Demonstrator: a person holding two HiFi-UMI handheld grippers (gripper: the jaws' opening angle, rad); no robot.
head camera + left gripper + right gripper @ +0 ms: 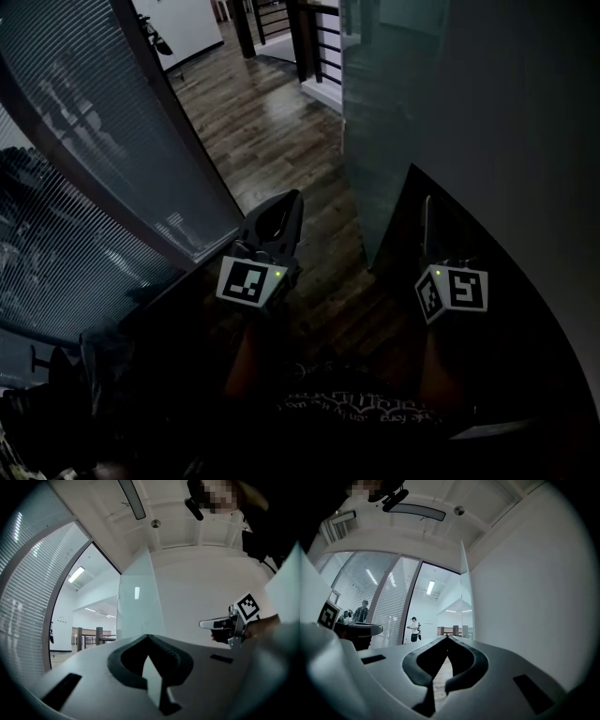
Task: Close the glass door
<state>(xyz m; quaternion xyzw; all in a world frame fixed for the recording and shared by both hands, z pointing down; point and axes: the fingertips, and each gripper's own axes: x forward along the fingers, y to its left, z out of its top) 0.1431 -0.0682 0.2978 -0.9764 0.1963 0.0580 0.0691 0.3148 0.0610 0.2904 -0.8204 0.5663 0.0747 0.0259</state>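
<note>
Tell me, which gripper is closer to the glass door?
Right. The right gripper points at the near edge of the glass door, not touching; the left gripper is farther left, over the wooden floor.

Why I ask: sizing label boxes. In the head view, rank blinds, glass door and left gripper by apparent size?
1. Blinds
2. Glass door
3. Left gripper, smallest even though it is nearest the camera

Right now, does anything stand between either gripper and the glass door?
Nothing visible does. Only bare wood floor lies between the glass door, ahead by the white wall, and the left gripper and right gripper, both shut and empty.
</note>
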